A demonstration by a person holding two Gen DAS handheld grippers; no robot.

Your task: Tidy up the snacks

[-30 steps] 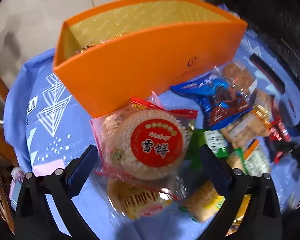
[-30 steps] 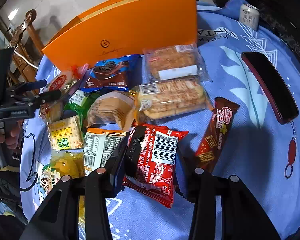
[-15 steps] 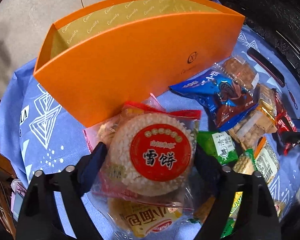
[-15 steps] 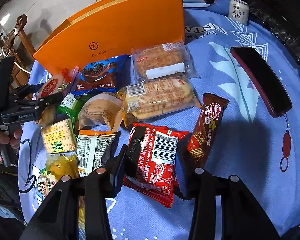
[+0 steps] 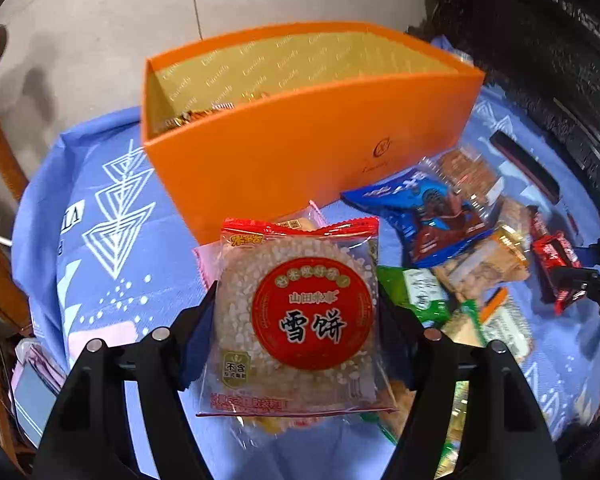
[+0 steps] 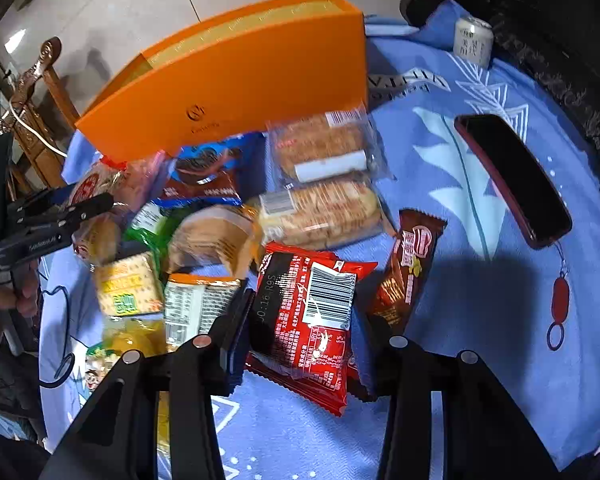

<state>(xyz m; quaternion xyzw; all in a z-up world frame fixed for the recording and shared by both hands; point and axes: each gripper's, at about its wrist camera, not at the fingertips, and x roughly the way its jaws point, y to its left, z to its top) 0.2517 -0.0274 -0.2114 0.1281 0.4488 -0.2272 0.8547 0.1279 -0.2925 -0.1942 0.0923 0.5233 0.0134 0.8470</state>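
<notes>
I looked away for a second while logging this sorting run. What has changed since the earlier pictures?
The left gripper has just been closing on the rice cracker packet; it now grips the packet, raised off the pile. The right gripper stays shut on the red snack packet. The orange box is unmoved.

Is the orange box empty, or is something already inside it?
Not empty. In the left wrist view, shiny wrappers show above the front wall at the left end of the orange box. How full it is, cannot tell.

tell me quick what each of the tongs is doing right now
Left tongs: just closed on the rice cracker pack.
Right tongs: shut on the red snack packet.
</notes>
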